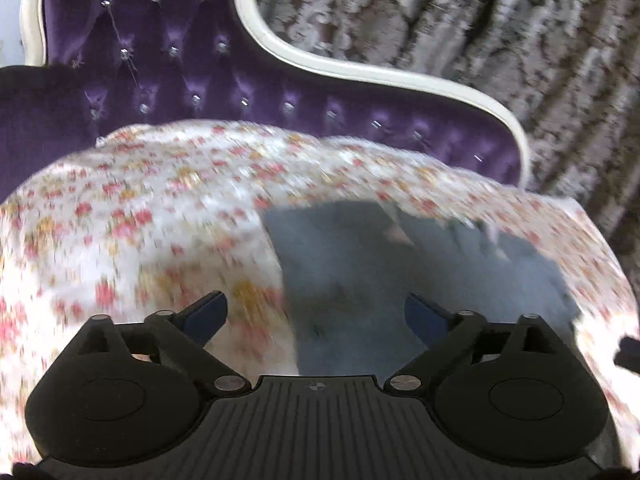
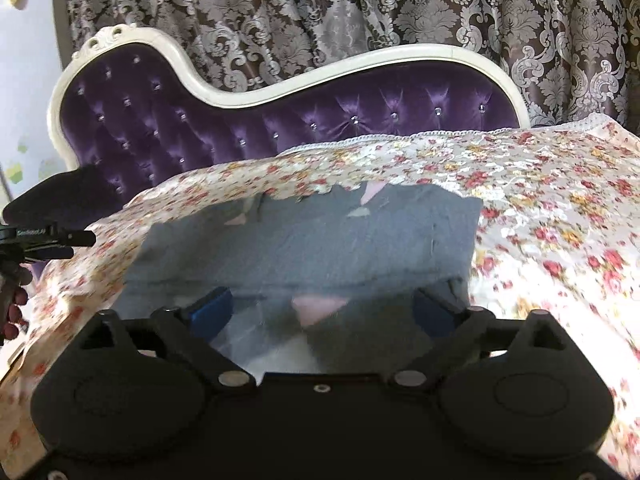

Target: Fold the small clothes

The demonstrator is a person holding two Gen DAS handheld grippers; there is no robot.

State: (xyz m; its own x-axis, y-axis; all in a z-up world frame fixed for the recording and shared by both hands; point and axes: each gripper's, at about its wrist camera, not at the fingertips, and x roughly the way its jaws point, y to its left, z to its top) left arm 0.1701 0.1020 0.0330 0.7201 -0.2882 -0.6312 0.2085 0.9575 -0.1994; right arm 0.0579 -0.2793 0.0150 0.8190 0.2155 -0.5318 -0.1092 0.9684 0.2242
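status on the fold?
Left gripper open, empty. Right gripper open over grey garment. Garment flat on floral sheet. No obstruction seen.

- The left claw [image 1: 316, 316] hangs with its jaws wide apart, holding nothing.
- Under it a grey garment [image 1: 400, 272] lies flat on a floral sheet [image 1: 140, 208], blurred.
- A purple tufted headboard [image 1: 160, 64] with a white frame rises behind; patterned curtains [image 1: 500, 28] hang beyond.

home | tufted purple sofa [image 2: 280, 120] | damask curtains [image 2: 400, 12] | floral cloth [image 2: 540, 220]
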